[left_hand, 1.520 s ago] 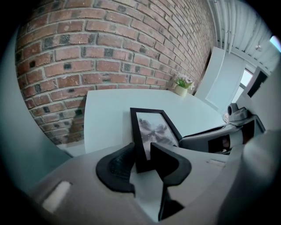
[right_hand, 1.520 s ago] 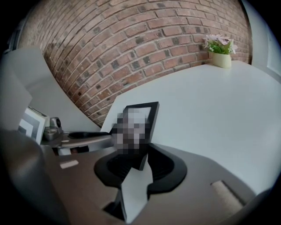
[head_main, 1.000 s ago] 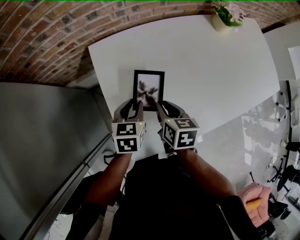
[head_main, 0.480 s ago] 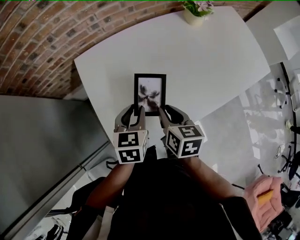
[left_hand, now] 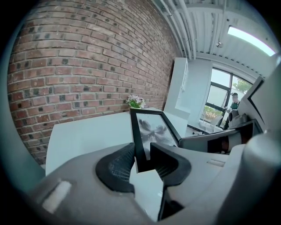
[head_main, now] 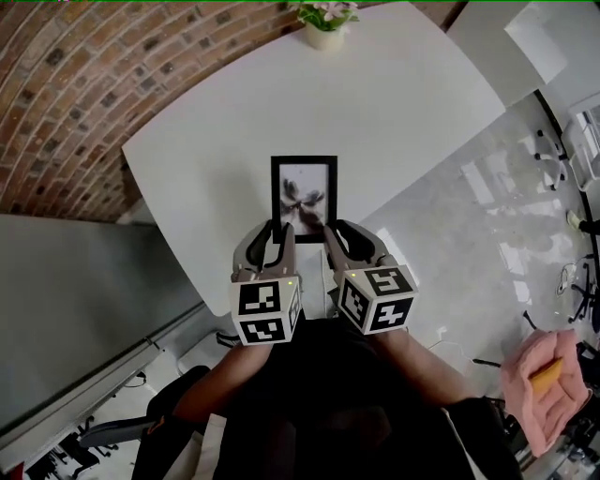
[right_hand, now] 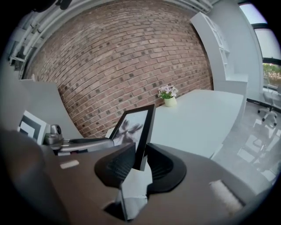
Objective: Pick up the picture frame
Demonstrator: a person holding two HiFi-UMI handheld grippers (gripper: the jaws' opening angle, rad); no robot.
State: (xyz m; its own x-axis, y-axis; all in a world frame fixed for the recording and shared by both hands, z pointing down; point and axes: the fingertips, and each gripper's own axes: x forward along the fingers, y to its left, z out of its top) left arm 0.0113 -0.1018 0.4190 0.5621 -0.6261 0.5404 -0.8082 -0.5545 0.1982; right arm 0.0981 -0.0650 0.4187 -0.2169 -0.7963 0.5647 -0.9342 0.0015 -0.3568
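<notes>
Jaws of left gripper (head_main: 273,231) and right gripper (head_main: 335,231) each clamp the picture frame (head_main: 304,187) near its bottom.

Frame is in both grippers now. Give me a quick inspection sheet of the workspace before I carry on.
Surface: white table, plain top.
Job's things: picture frame, black-rimmed, seemingly lifted off the table.
Clutter: potted flowers at the table's far edge.
Grippers: left hand-held gripper shut on the frame's lower left edge; right hand-held gripper shut on its lower right edge.
Cables: nothing seen.
Surroundings: brick wall behind the table, glossy floor to the right.
</notes>
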